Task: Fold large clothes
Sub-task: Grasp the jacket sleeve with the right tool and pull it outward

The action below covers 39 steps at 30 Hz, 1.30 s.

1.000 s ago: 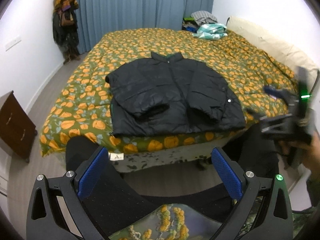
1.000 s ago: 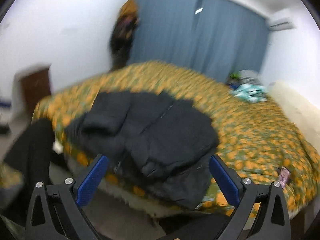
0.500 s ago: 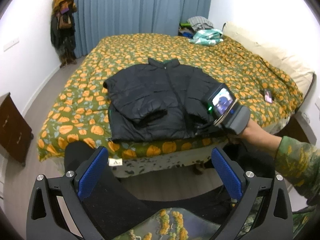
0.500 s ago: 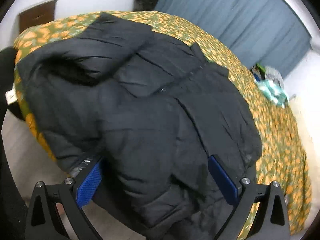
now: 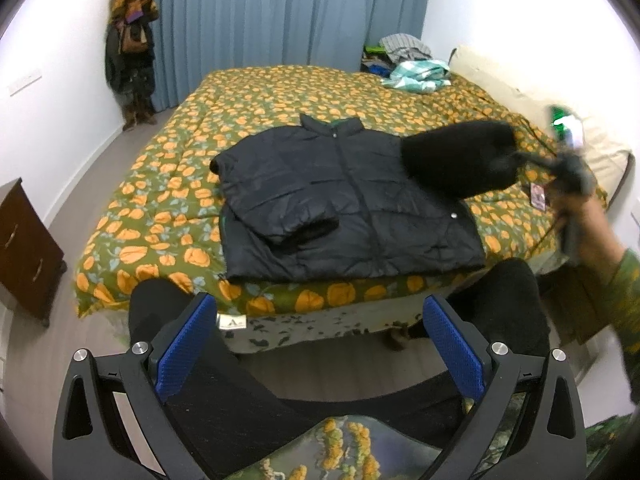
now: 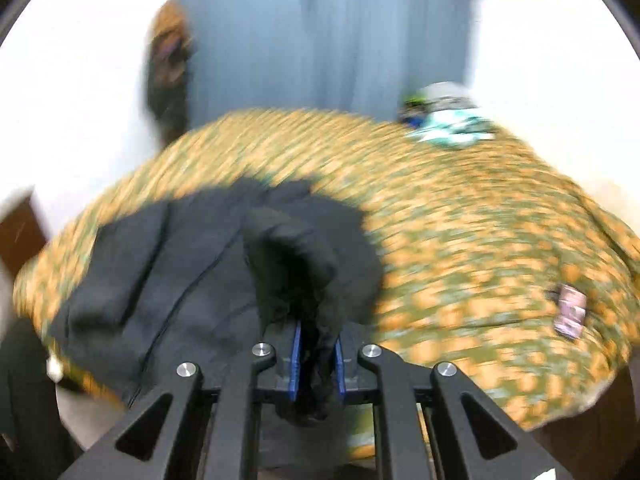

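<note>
The black jacket (image 5: 344, 196) lies flat near the front edge of the bed (image 5: 248, 92), collar toward the curtain (image 5: 280, 12). The right claw (image 6: 316, 354) has just snapped closed — it is clenched on the jacket's right sleeve (image 5: 456, 160), lifting it off toward the bed's right edge. The left claw (image 5: 320, 352) hangs released below the front edge — nothing between its blue pads (image 5: 182, 348).

Left wrist view: looked from the foot of the bed (image 5: 280, 92), aimed downward, far back. Right wrist view: much nearer, blurred, facing the same curtain (image 6: 320, 32). Shared: black jacket (image 5: 340, 200), bedspread, curtain, clothes pile (image 5: 416, 74) upper right.
</note>
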Each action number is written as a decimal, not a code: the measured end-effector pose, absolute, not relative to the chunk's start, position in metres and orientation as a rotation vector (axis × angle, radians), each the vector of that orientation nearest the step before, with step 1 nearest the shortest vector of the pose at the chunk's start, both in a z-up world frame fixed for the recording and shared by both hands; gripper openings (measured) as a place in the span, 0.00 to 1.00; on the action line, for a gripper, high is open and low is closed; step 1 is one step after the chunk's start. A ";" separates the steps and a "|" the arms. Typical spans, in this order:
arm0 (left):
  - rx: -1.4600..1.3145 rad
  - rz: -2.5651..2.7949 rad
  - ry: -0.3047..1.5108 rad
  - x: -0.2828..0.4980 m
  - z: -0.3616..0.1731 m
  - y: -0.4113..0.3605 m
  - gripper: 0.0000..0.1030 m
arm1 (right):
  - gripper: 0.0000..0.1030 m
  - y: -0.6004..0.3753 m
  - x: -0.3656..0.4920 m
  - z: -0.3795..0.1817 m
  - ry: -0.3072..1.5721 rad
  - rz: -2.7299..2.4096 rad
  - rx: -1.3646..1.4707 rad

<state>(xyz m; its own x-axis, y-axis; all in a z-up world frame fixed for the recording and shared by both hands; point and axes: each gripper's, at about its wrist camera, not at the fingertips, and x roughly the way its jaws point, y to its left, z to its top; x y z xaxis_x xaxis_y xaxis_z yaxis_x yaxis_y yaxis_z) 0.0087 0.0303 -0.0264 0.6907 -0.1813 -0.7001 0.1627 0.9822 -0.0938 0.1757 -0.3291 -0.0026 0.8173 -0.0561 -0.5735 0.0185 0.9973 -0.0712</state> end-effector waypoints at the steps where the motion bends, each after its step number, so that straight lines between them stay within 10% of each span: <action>1: -0.027 -0.189 0.783 0.009 -0.026 0.032 1.00 | 0.12 -0.361 0.172 0.017 0.584 -0.099 -0.021; 6: -0.027 -0.179 0.779 0.015 -0.027 0.032 1.00 | 0.14 -0.510 0.160 0.048 0.578 -0.416 0.119; 10: 0.018 -0.153 0.763 0.023 -0.027 0.033 1.00 | 0.74 -0.583 0.144 0.015 0.706 -0.676 0.144; 34: 0.532 -0.285 1.002 0.249 -0.181 -0.047 0.99 | 0.74 -0.233 0.037 -0.078 0.589 0.035 -0.001; 35: 0.495 -0.288 1.013 0.253 -0.182 -0.044 0.94 | 0.73 -0.230 0.036 -0.080 0.592 0.050 -0.003; 37: 0.408 -0.324 1.027 0.254 -0.178 -0.039 0.40 | 0.74 -0.217 0.032 -0.081 0.591 0.083 -0.032; 39: 0.359 -0.299 0.998 0.250 -0.164 -0.034 0.22 | 0.74 -0.210 0.029 -0.081 0.579 0.093 -0.073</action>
